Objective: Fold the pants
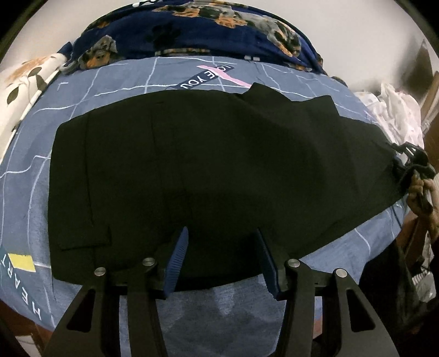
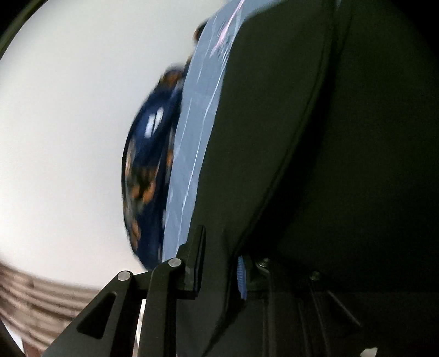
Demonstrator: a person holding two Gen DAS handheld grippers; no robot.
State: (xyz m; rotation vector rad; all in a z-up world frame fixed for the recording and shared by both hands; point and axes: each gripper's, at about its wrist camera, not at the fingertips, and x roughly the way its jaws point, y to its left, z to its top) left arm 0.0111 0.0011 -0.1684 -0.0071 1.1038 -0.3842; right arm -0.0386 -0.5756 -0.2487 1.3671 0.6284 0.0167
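Observation:
Black pants (image 1: 205,170) lie spread across a blue-grey bedsheet (image 1: 115,82). My left gripper (image 1: 222,236) is open, its blue-padded fingers (image 1: 178,258) hovering over the near edge of the pants, holding nothing. My right gripper (image 1: 411,162) shows at the far right of the left wrist view, at the pants' right end, held by a hand. In the right wrist view the right gripper (image 2: 219,261) is closed on a fold of the black pants (image 2: 315,164), which fill the right of the tilted, blurred frame.
A navy floral blanket (image 1: 192,24) is piled at the bed's far side. A white leaf-print pillow (image 1: 24,82) lies at far left. White clothing (image 1: 392,109) sits at the right. The bed edge runs below the left gripper.

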